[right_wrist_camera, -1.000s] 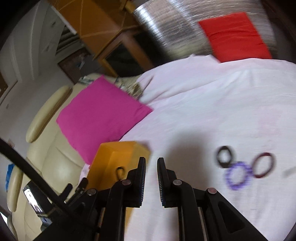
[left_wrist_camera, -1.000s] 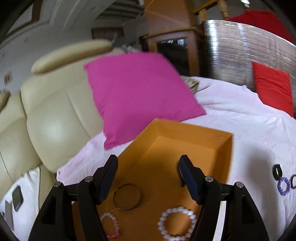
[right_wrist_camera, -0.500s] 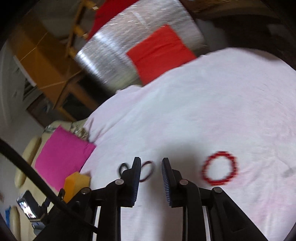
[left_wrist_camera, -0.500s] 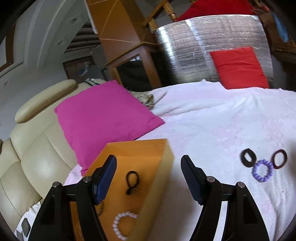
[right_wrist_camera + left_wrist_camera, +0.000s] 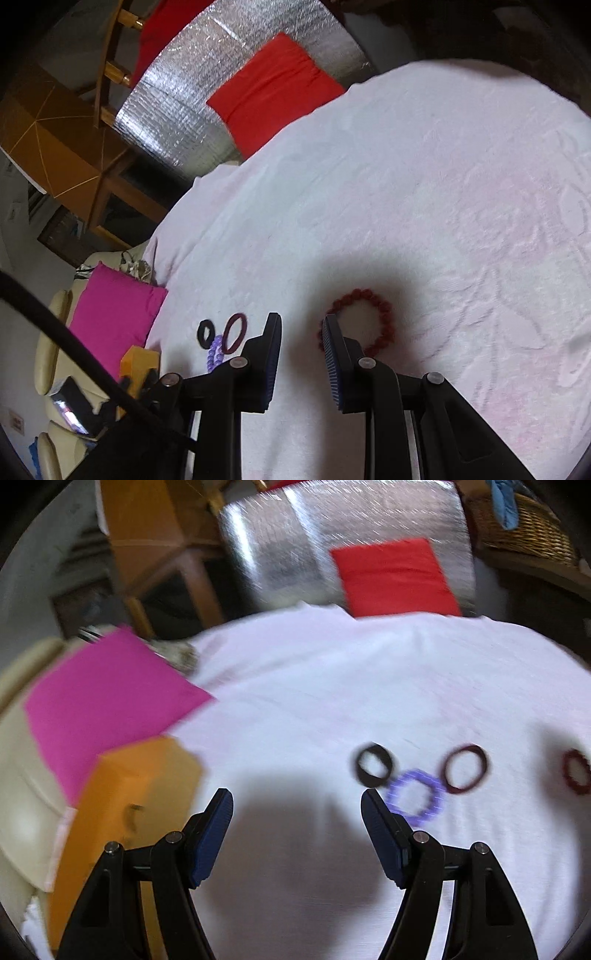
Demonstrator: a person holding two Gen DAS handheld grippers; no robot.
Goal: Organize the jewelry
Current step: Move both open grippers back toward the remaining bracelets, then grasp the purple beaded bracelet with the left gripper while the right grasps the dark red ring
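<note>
Right hand-held gripper (image 5: 301,341), narrowly parted and empty, hangs just near of the red bead bracelet (image 5: 360,319) on the bed (image 5: 424,192), likely lining up a pick; left hand-held gripper (image 5: 297,823) gapes wide, empty, orange box (image 5: 136,797) at its left.

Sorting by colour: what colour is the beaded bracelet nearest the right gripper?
Dark red; the beaded bracelet shows best in the right wrist view.
</note>
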